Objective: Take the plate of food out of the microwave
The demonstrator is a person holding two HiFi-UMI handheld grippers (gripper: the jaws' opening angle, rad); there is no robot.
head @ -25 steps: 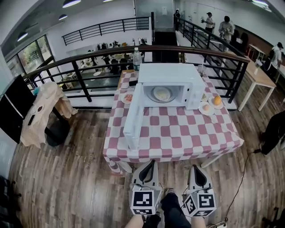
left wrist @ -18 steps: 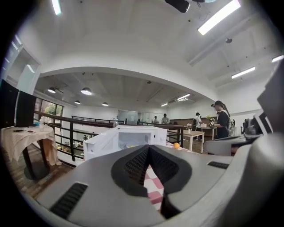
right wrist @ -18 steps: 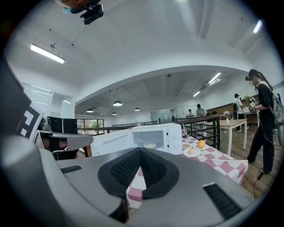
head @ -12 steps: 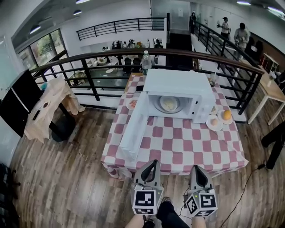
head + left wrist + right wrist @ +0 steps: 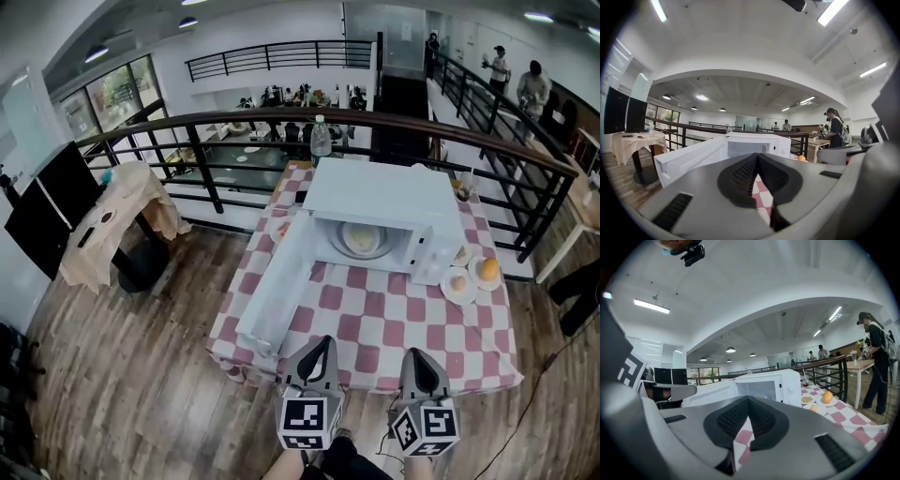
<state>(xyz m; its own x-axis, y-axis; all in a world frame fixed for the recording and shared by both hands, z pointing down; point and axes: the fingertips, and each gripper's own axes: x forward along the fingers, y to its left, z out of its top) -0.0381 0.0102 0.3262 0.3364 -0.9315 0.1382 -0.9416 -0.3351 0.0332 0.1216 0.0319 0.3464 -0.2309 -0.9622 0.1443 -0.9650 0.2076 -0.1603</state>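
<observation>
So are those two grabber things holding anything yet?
No. The left gripper and right gripper are both shut, empty; the plate of food sits inside the open microwave.

Microwave [image 5: 384, 199], table [image 5: 375, 323] now nearer, shifted rightward in head view.

The room is bright and evenly lit. In the head view, round ceiling lamps [image 5: 96, 54] and daylight from the windows [image 5: 117, 94] at the left give soft, weak shadows, and the wooden floor [image 5: 141, 375] carries a faint sheen. The white microwave [image 5: 375, 202] is close to washed out on its top. The wide lens bows the railing [image 5: 375, 120] into an arc and stretches the edges. In both gripper views the corners fall to black, and strip lights [image 5: 832, 11] glare overhead. The grey bodies of the left gripper [image 5: 757, 157] and right gripper [image 5: 747, 399] look soft nearest the lens, while the distant room stays fairly sharp.
</observation>
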